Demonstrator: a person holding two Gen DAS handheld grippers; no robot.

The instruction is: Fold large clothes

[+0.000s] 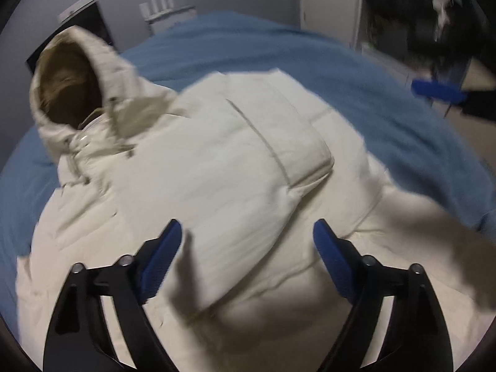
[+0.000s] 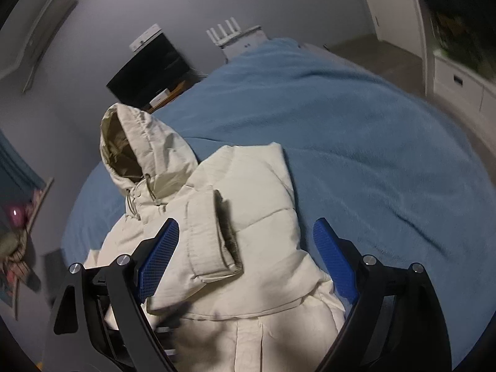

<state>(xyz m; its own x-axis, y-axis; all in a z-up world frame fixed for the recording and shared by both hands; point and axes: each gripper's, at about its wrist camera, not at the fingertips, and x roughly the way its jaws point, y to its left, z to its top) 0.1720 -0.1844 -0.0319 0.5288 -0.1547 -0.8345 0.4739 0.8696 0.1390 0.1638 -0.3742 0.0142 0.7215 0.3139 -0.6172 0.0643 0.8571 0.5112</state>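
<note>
- On the bed [image 2: 356, 142], blue blanket cover: cream puffer jacket [image 1: 235, 167] lying flat, quilted and creased.
- Sleeve [image 2: 210, 235] folded across the chest, cuff toward camera.
- Hood [image 2: 136, 142] propped up, brown lining, drawcords at neck.
- Left gripper [image 1: 248, 260]: jaws open over jacket, gripping nothing.
- Right gripper [image 2: 246, 260]: jaws open astride the sleeve, pads clear.

A bedroom in a home: a bed [image 2: 356, 142] under a blue fleece blanket [image 2: 387, 186] fills most of both views, with a cream hooded puffer jacket [image 2: 248, 192] lying on it. Beyond it stand a plain grey wall [image 2: 130, 9], a white router [image 2: 235, 38] with upright antennas, a dark screen [image 2: 152, 71] and white drawers [image 2: 458, 83].
</note>
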